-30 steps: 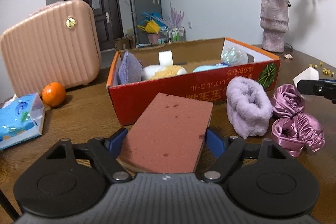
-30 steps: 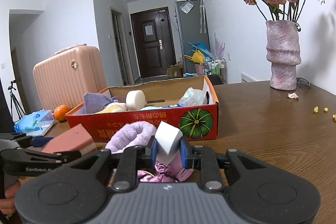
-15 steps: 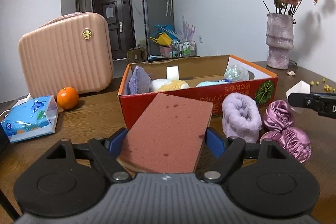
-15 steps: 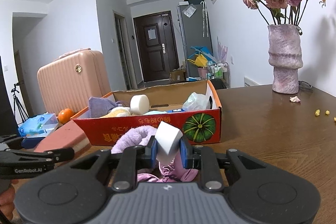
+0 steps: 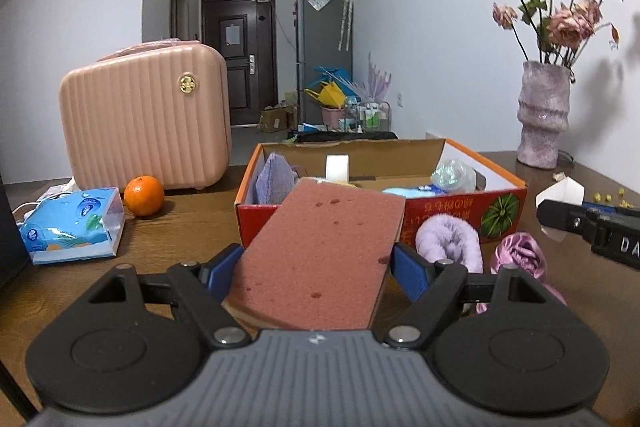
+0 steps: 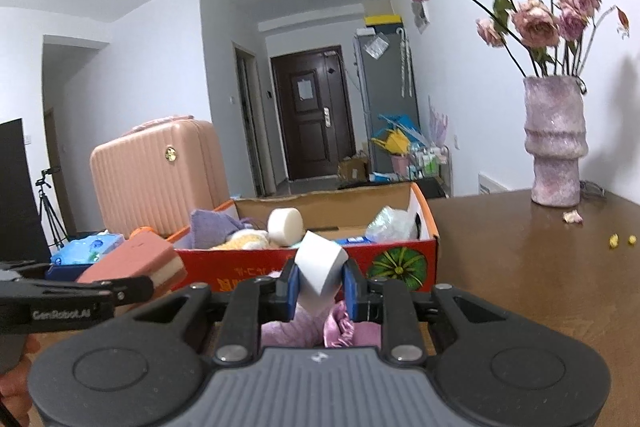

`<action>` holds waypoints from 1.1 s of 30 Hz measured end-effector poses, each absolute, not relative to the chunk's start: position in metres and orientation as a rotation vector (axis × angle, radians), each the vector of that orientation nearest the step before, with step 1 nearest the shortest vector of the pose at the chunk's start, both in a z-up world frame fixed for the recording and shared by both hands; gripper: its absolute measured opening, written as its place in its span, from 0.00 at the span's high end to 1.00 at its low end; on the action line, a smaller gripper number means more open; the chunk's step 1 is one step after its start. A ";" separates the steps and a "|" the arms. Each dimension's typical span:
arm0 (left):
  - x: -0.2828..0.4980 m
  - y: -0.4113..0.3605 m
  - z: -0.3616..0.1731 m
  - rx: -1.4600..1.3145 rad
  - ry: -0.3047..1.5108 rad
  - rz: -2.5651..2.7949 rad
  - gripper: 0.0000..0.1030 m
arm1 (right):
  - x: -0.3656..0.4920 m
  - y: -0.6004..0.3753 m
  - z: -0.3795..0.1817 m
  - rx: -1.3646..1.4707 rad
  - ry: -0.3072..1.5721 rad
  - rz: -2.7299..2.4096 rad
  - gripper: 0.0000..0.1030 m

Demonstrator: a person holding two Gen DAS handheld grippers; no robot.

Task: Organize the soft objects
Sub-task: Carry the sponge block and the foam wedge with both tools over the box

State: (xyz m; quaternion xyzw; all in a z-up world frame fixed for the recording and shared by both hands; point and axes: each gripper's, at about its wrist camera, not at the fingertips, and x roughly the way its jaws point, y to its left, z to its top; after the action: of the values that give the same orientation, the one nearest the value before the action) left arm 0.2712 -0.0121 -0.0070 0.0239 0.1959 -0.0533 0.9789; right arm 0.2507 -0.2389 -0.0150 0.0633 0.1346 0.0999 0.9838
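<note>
With several soft items already in the cardboard box (image 5: 460, 205), the left hand-held gripper (image 5: 318, 267) grips a red sponge (image 5: 320, 255), the right hand-held gripper (image 6: 319, 285) pinches a white foam block (image 6: 320, 263), and a purple plush roll (image 5: 448, 241) and satin scrunchies (image 5: 518, 253) wait beside the box.

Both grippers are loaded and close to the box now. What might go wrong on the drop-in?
The red sponge is wide, and the box already looks crowded, so it may end up perched on the rim. The left gripper and right gripper, which holds a white sponge, are close together and might collide.

White walls (image 5: 432, 27), dark door (image 5: 239, 57), brown wooden table (image 6: 540, 267).
</note>
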 end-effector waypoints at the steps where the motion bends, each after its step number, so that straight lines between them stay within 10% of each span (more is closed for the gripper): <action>1: 0.271 -0.013 -0.006 0.043 0.391 -0.102 0.22 | 0.251 -0.238 -0.015 0.121 0.265 0.204 0.78; 33: 0.315 -0.041 0.023 -0.028 0.279 -0.030 0.22 | 0.311 -0.240 -0.006 0.114 0.174 0.190 0.78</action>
State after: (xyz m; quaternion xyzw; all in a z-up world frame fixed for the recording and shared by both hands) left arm 0.3146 -0.0409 0.0231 -0.0139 0.1393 -0.0149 0.9900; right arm 0.3107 -0.2396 -0.0055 0.0570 0.0869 0.0948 0.9901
